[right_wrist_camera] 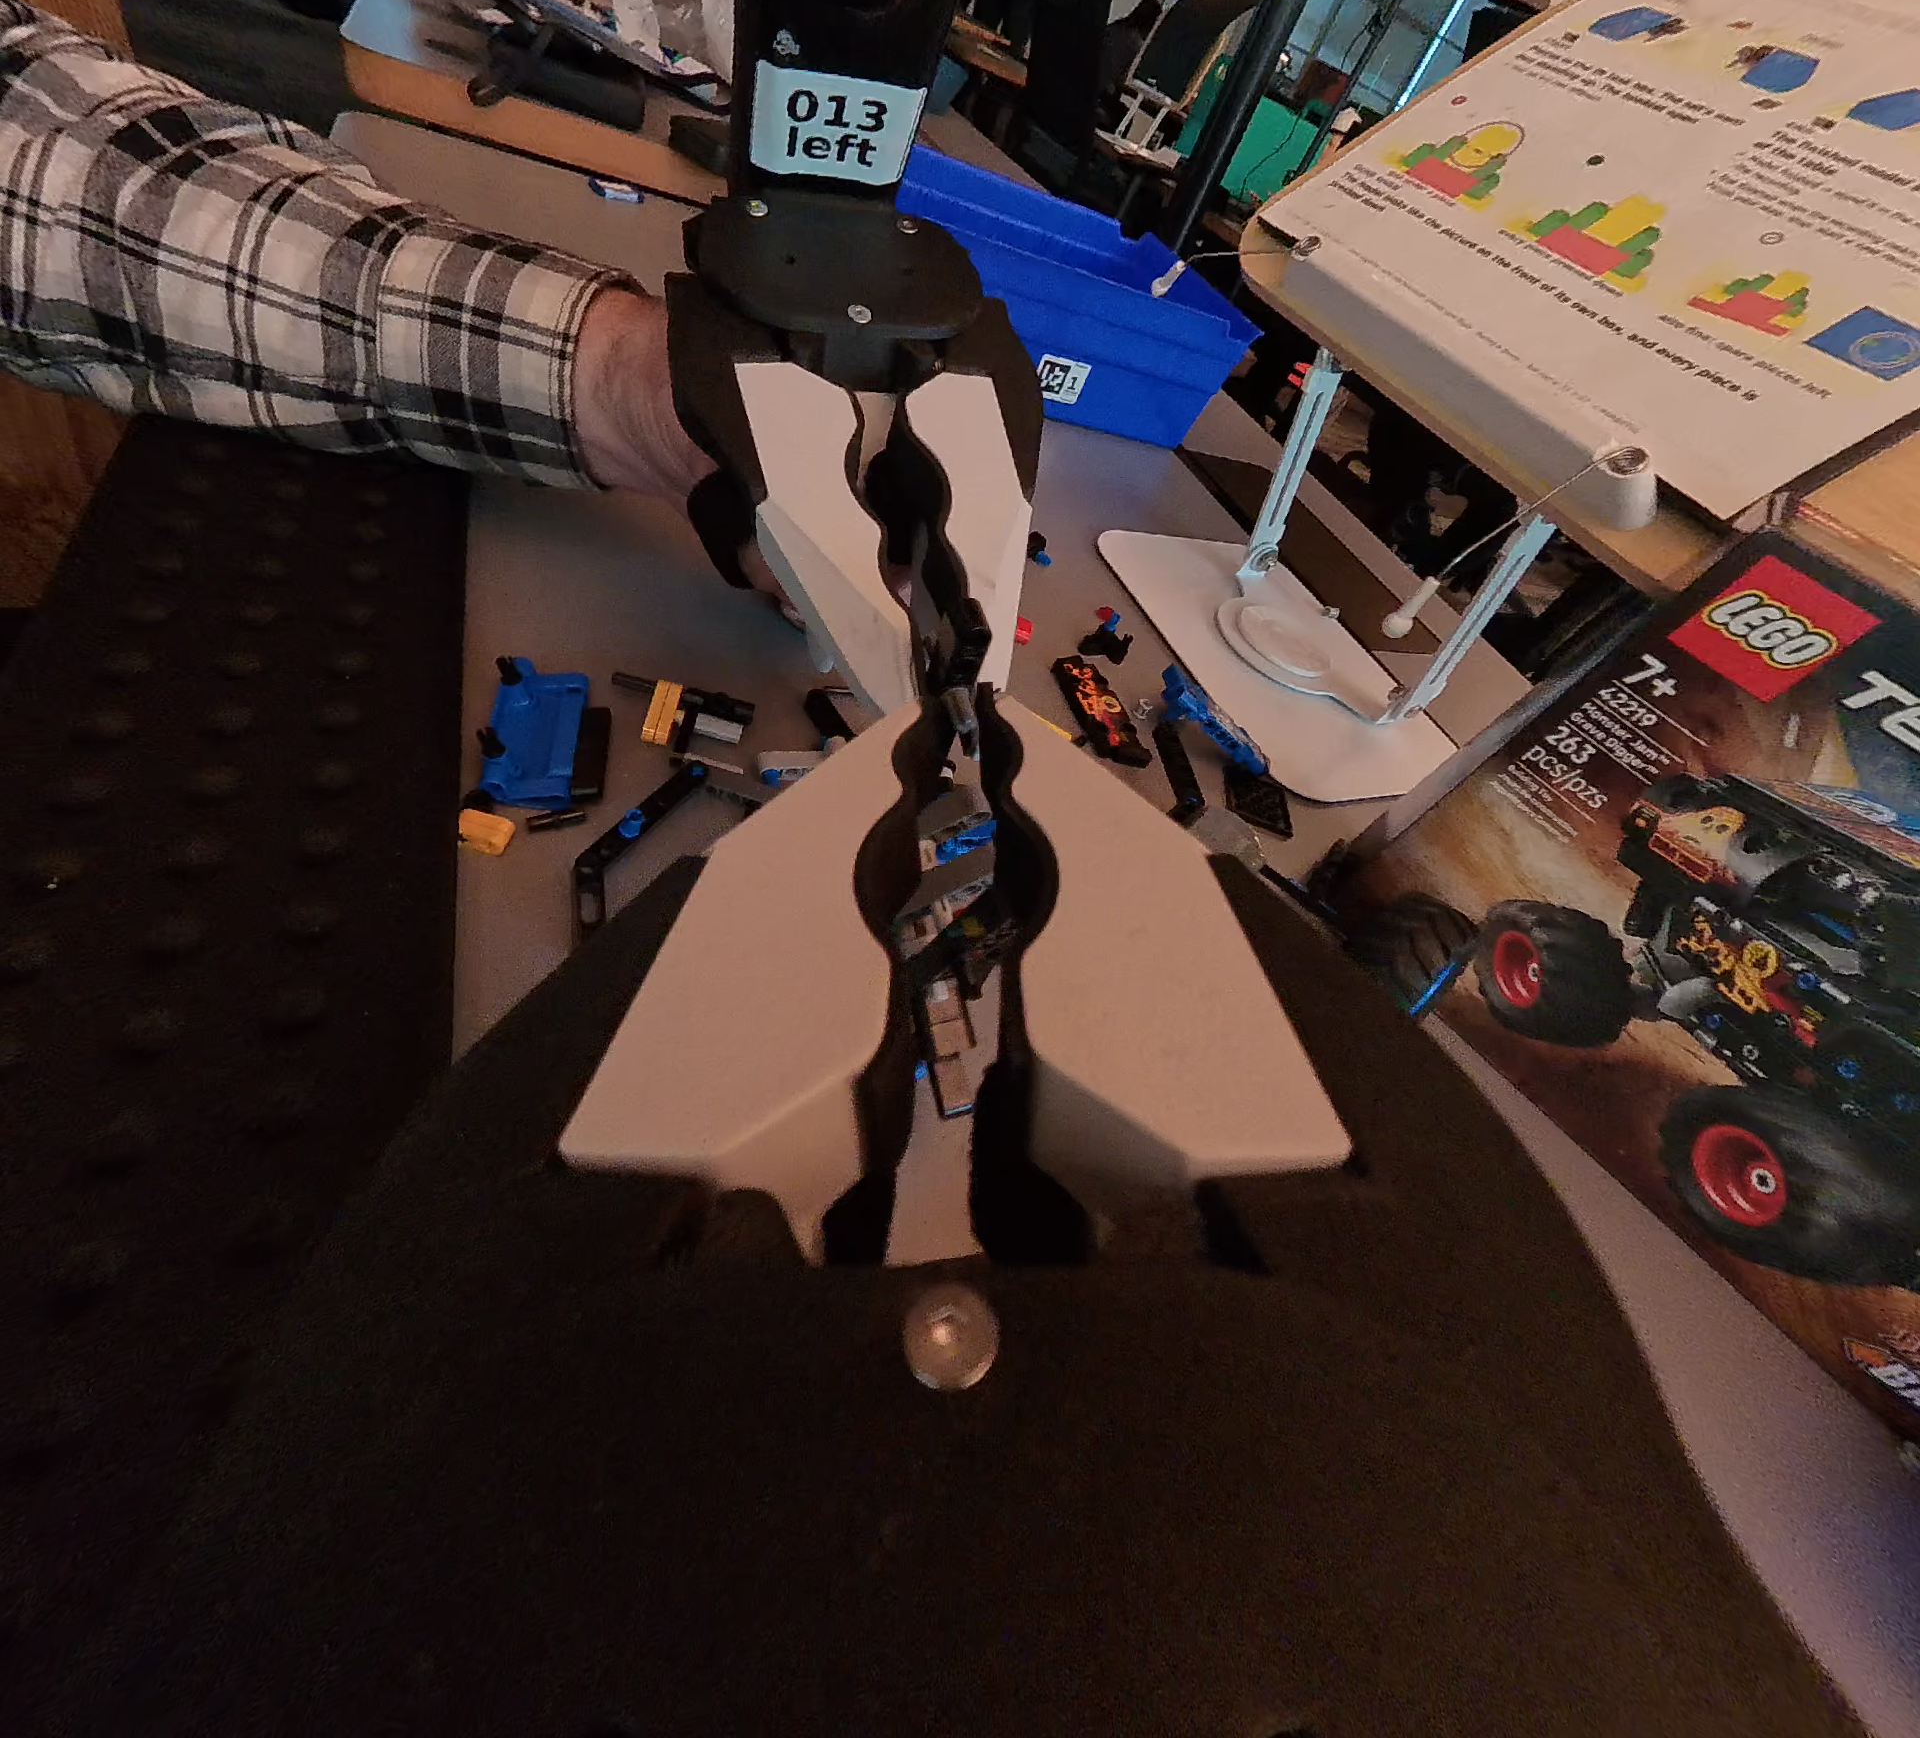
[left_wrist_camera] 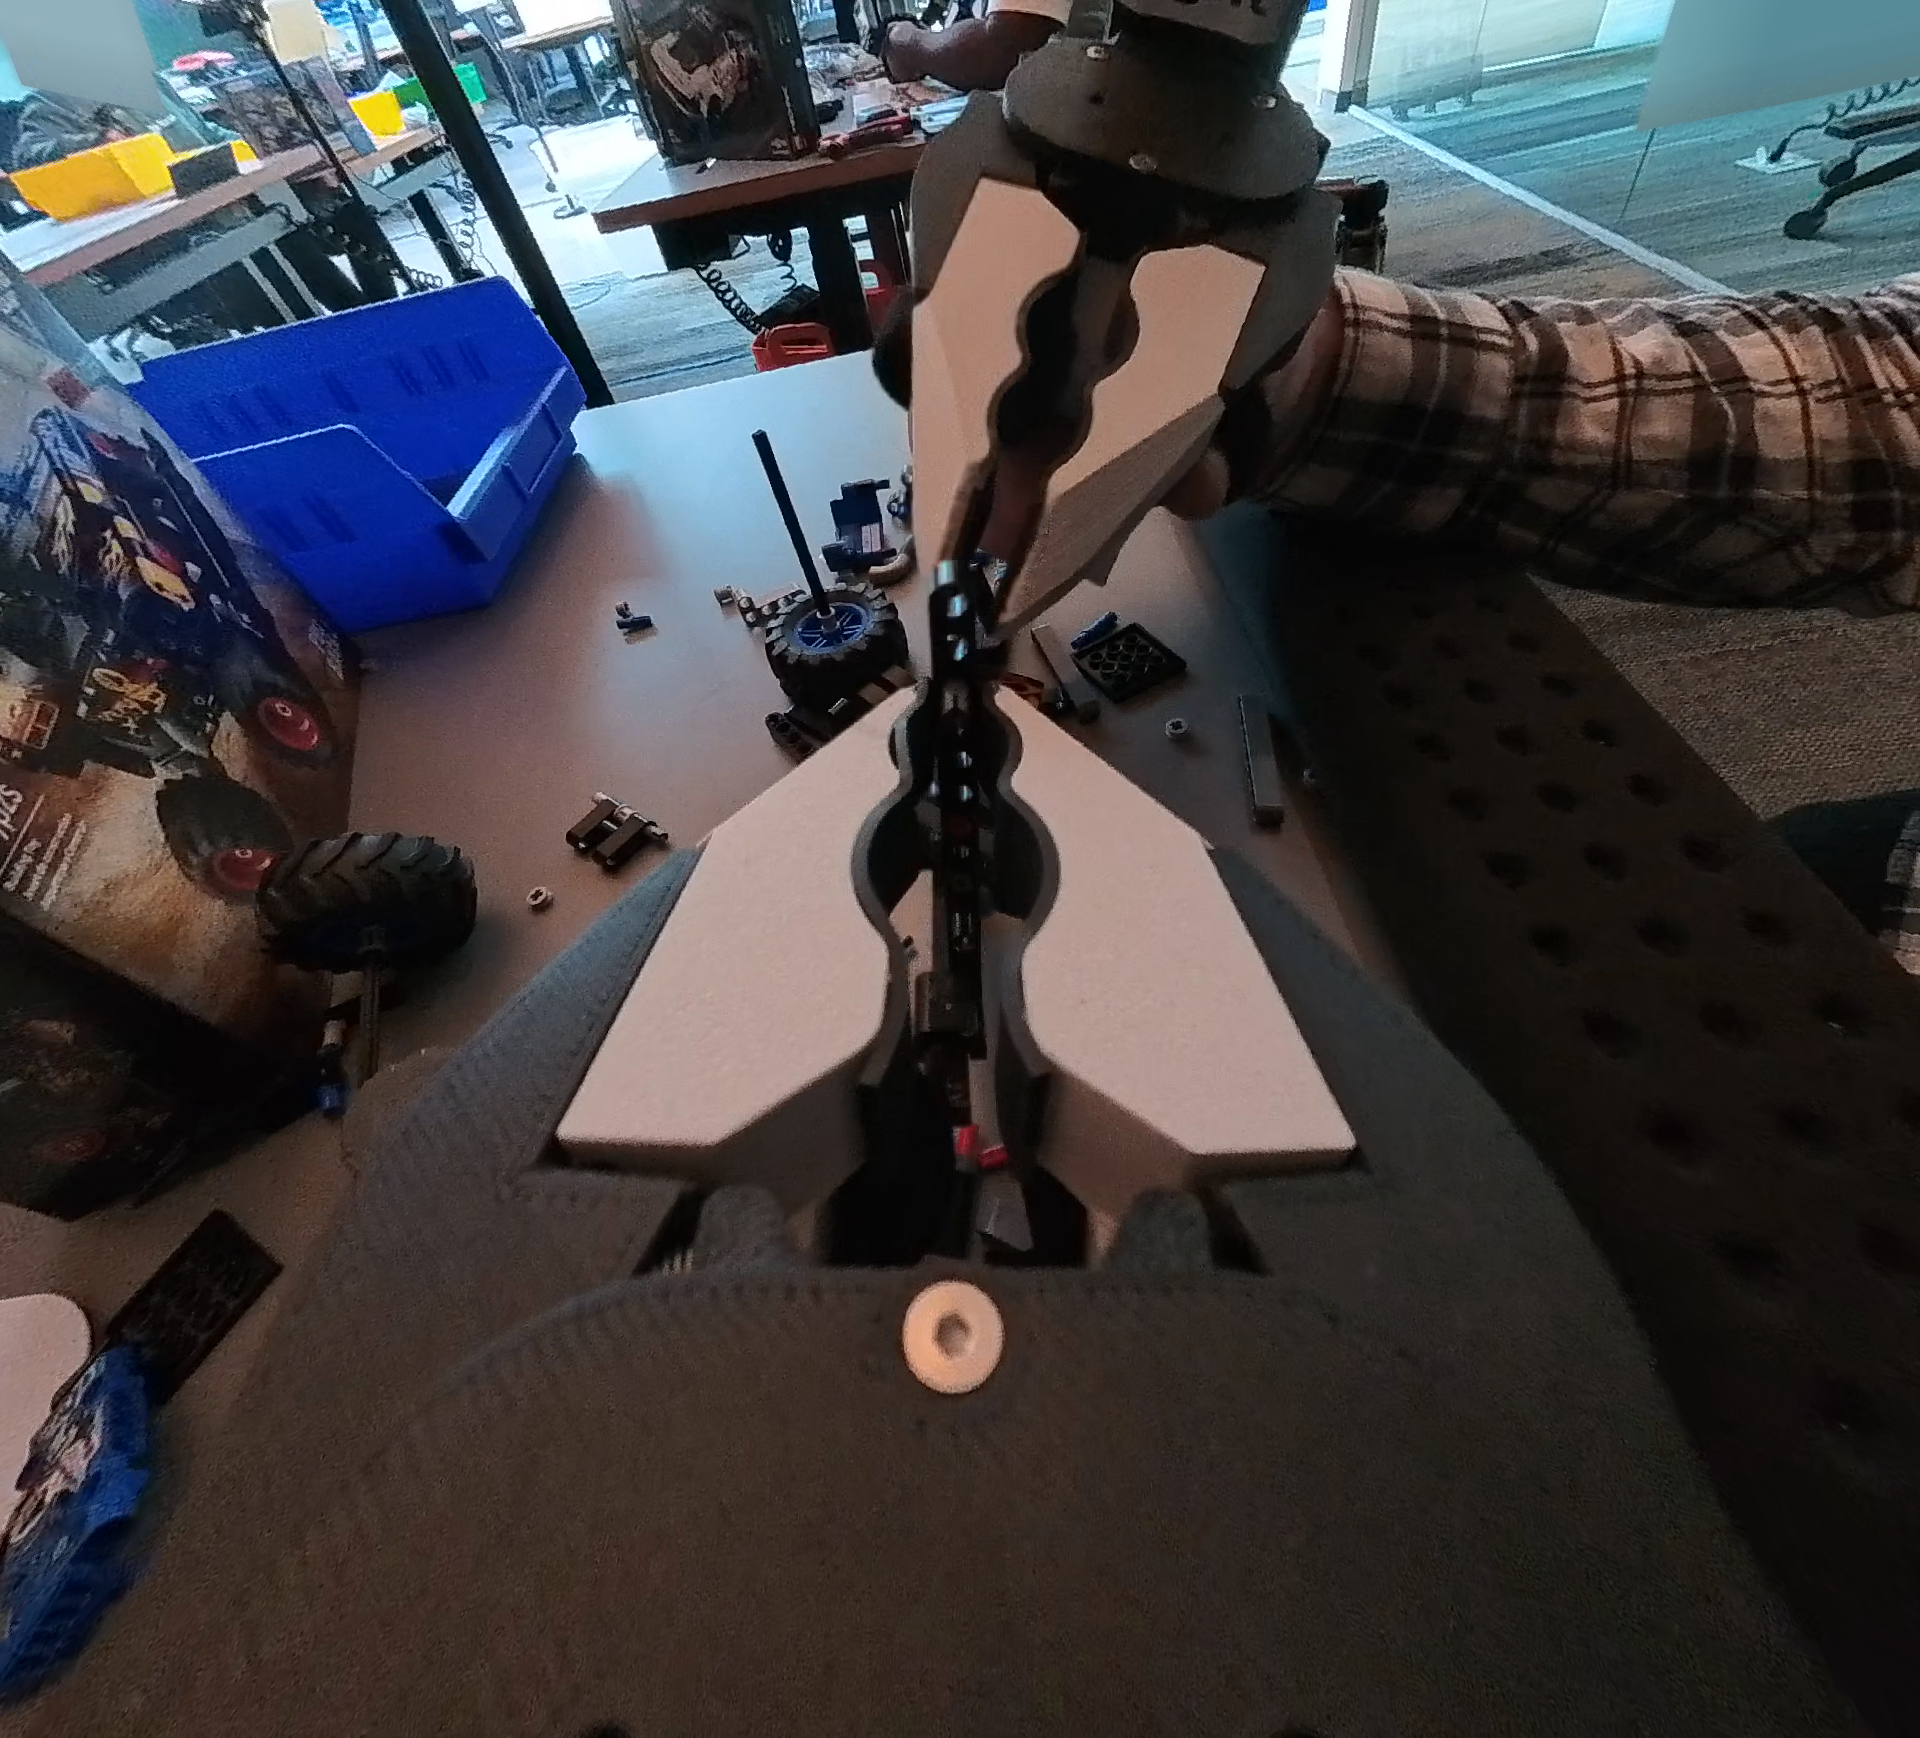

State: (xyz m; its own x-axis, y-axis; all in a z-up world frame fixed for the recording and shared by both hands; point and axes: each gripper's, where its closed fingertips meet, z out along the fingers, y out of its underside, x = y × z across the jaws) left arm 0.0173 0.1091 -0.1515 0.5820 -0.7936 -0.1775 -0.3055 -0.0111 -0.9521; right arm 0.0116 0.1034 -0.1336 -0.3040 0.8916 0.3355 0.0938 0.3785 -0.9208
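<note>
Closest in, the left tool (left_wrist_camera: pixel 961 712) is pressed together on a thin black holed beam (left_wrist_camera: pixel 958 795), which runs lengthwise down the slot between its fingers and pokes out past the tips, held up in the air above the middle of the table (left_wrist_camera: pixel 499 753). Right at that poking-out end the right tool (right_wrist_camera: pixel 951 722) comes in nose to nose, and it looks pinched on the far tip of the same beam, though the contact is tiny and partly hidden, so I'm not 100% on that. My take: with 2 tools on 1 skinny part, what matters is keeping them dead in line and the squeeze light, since any twist would probably lever the beam out of the slot. Below and just past the tips, a wheel with a blue hub (left_wrist_camera: pixel 836 639) lies flat with a black axle (left_wrist_camera: pixel 790 525) standing up out of it, small loose bits all around. A loose tyre (left_wrist_camera: pixel 364 899) sits by the kit box (left_wrist_camera: pixel 135 701) along the left edge, and a black dimpled mat (left_wrist_camera: pixel 1558 857) runs along the right edge. Further back, a blue bin (left_wrist_camera: pixel 364 441) sits at the far left corner, with a plaid sleeve (left_wrist_camera: pixel 1610 431) behind the right tool.
</note>
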